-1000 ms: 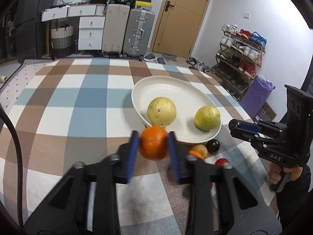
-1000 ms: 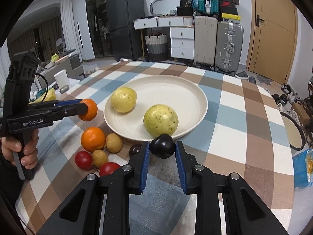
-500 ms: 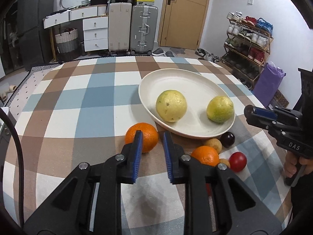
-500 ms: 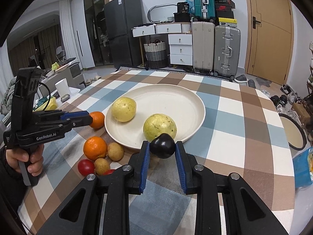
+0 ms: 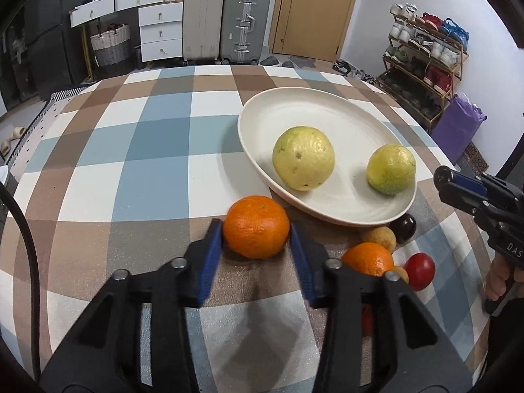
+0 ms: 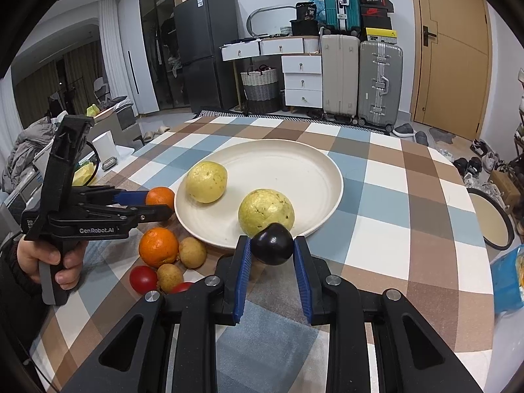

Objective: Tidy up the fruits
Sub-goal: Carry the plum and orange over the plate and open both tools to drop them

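Your left gripper (image 5: 256, 229) is opening around the orange (image 5: 256, 226) (near the plate (image 5: 294, 104)); your right gripper (image 6: 271, 245) clamps the dark plum (image 6: 271, 244).

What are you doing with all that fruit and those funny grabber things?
A person is sorting fruit with a grabber in each hand. The left gripper has an orange between its fingers on the checked tablecloth, beside the plate, and the fingers are opening. The right gripper is shut on a dark plum, just in front of the plate. Two yellow-green fruits lie on the plate; more small fruit waits beside it.
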A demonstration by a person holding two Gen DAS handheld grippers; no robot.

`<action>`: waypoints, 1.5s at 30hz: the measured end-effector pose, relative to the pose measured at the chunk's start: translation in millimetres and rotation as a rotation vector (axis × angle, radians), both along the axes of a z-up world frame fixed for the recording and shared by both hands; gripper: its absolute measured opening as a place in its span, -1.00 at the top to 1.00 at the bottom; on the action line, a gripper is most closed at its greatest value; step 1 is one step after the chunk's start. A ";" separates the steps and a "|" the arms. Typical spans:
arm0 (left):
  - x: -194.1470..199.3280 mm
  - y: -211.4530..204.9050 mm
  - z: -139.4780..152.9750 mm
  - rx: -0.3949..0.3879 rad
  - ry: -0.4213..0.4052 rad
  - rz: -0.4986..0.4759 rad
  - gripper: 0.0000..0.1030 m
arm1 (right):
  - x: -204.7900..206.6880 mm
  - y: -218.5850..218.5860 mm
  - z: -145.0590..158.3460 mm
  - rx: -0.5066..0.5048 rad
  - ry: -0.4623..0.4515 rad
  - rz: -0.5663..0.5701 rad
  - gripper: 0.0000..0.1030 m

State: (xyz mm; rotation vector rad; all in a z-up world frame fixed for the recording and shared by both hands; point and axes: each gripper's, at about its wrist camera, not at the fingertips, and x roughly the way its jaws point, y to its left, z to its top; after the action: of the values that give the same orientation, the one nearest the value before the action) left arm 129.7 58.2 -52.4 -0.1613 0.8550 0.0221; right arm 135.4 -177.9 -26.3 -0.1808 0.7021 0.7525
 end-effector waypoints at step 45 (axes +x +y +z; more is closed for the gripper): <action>23.6 -60.3 32.6 0.019 -0.180 -0.102 0.28 | 57.2 16.4 8.4 0.109 0.045 -0.107 0.48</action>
State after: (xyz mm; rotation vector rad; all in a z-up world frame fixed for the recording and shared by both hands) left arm 153.3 -2.1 -19.8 -0.1006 0.6824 -0.0786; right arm 192.6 -161.5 -18.0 -0.0263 0.7063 0.6924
